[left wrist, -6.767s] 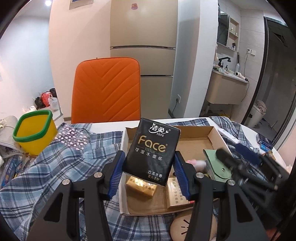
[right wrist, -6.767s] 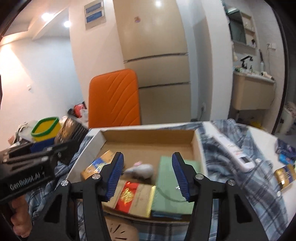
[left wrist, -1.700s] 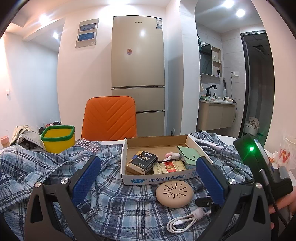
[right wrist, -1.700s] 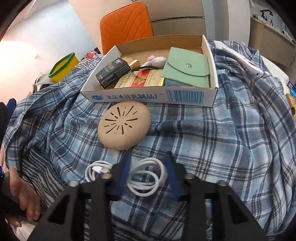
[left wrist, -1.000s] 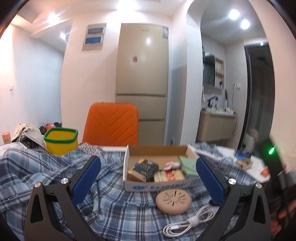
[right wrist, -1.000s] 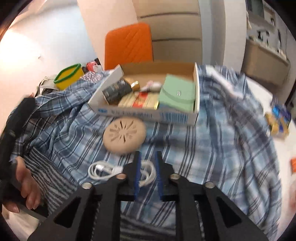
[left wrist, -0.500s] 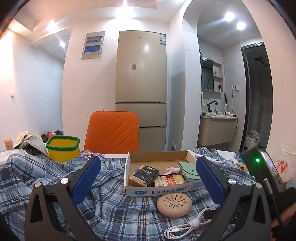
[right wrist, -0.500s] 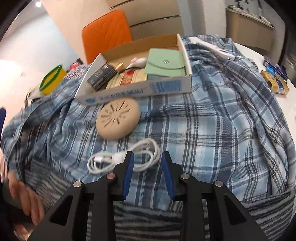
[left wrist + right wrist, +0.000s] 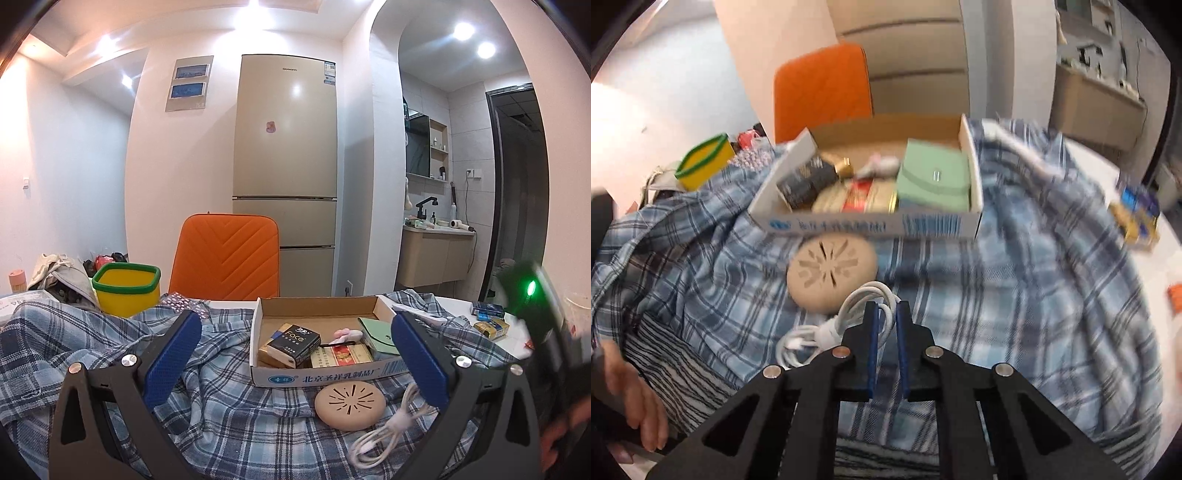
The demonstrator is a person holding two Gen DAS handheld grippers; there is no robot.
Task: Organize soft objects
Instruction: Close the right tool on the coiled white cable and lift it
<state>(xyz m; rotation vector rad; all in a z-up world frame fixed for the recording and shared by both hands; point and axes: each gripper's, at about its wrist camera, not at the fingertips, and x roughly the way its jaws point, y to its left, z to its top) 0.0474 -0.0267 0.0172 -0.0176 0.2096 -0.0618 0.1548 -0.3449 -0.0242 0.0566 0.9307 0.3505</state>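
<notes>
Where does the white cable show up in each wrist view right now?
Left wrist: white cable lies low and right of centre, on the plaid cloth beside the tan round disc.
Right wrist: white cable sits at centre, one loop clamped in the right gripper.
Shared landmark: cardboard box just behind the disc.

A soft woven plaid cloth [image 9: 1015, 280], matt and creased, is spread over the table. The box [image 9: 871, 223] is of plain brown cardboard with a white printed outer face. The round tan disc [image 9: 831, 273] looks matt and smooth, with cut slots. The white cable [image 9: 849, 314] is coated in smooth, slightly glossy plastic. A matt green pouch [image 9: 934, 177] is closed by a small metal snap. The tissue pack [image 9: 293, 341] is wrapped in glossy black film. The gripper pads [image 9: 171, 356] are of ribbed blue rubber on matt black plastic arms with bright metal screws.
</notes>
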